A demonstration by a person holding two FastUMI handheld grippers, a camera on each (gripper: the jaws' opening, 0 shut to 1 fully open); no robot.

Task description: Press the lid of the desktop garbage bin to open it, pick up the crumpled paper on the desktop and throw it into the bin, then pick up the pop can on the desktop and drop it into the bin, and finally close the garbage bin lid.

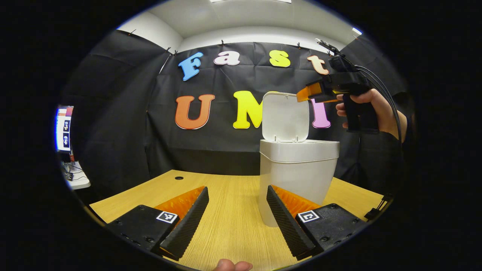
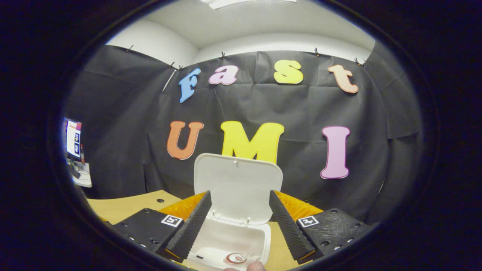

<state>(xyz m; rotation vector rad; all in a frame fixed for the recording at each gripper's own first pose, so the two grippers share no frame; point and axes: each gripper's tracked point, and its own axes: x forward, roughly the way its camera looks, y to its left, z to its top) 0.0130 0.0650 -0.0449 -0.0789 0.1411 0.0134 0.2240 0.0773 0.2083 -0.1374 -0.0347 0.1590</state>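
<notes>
Wooden table (image 1: 229, 222) carries the white bin (image 1: 297, 169), its lid (image 1: 285, 117) upright. Inside lies the can (image 2: 236, 258). Left gripper (image 1: 237, 216) and right gripper (image 2: 240, 226), above the bin, both gape empty.

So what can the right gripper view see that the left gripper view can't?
The right gripper view looks down into the open bin and shows the pop can lying inside. The left gripper view instead shows the bin's outer wall standing on the wooden table, with the right gripper held in a hand above it. Both share the raised white lid, the black cloth wall and a monitor far off.
</notes>
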